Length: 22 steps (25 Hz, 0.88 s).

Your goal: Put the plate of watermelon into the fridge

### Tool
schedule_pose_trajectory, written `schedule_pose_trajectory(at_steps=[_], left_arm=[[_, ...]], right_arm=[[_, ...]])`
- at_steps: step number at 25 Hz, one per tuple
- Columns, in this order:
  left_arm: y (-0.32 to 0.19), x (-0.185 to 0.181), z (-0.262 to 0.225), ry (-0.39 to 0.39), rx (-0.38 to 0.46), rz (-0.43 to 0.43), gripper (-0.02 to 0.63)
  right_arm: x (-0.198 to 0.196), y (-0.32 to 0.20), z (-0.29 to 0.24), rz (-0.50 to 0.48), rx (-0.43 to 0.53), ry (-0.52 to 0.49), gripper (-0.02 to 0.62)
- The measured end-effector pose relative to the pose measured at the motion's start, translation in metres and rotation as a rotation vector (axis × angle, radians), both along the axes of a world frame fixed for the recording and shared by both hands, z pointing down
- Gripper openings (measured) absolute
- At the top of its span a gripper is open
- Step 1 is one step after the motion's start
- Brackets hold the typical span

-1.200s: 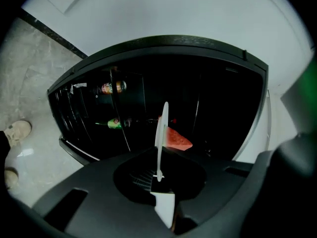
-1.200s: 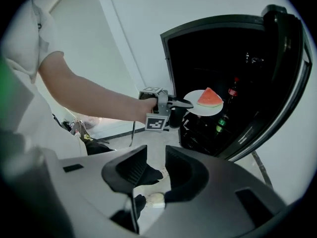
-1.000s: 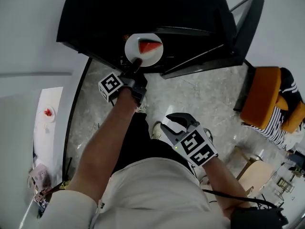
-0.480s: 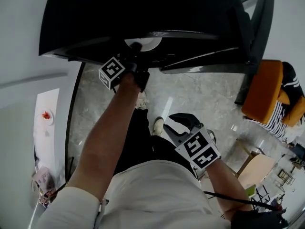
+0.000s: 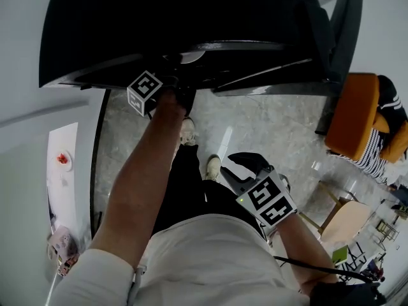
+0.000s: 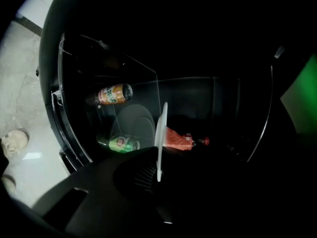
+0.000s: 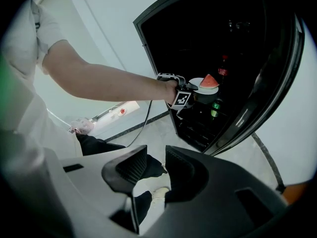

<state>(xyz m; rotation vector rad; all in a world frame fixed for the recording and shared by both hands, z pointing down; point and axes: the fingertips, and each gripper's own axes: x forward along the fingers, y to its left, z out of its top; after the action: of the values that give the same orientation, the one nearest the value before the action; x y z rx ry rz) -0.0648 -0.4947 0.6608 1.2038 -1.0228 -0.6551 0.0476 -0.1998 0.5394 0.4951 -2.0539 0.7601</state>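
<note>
Plate of watermelon, rim pinched by the left gripper, is inside the dark fridge. The right gripper has its jaws spread and empty above the grey stone floor. An orange chair stands far right.

No readable text anywhere. The orange can in the fridge has a printed label, but the letters are too blurred to read. The green can lower down has a pale logo patch, unreadable. The left marker cube on the left gripper shows only a black-and-white square pattern, no letters or digits. The right marker cube on the right gripper has the same kind of pattern, no characters.
</note>
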Motion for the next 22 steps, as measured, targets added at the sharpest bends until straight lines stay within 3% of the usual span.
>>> schedule_pose_trajectory(at_steps=[10, 16, 22], left_arm=[[-0.001, -0.001, 0.005, -0.11, -0.096, 0.0, 0.025], [-0.003, -0.006, 0.009, -0.27, -0.16, 0.04, 0.026], [-0.005, 0.001, 0.003, -0.492, -0.149, 0.135, 0.126]], right_arm=[[0.006, 0.005, -0.001, 0.011, -0.001, -0.014, 0.127], [0.008, 0.004, 0.0, 0.025, -0.01, -0.026, 0.127], [0.017, 0.011, 0.0, 0.044, -0.014, -0.023, 0.127]])
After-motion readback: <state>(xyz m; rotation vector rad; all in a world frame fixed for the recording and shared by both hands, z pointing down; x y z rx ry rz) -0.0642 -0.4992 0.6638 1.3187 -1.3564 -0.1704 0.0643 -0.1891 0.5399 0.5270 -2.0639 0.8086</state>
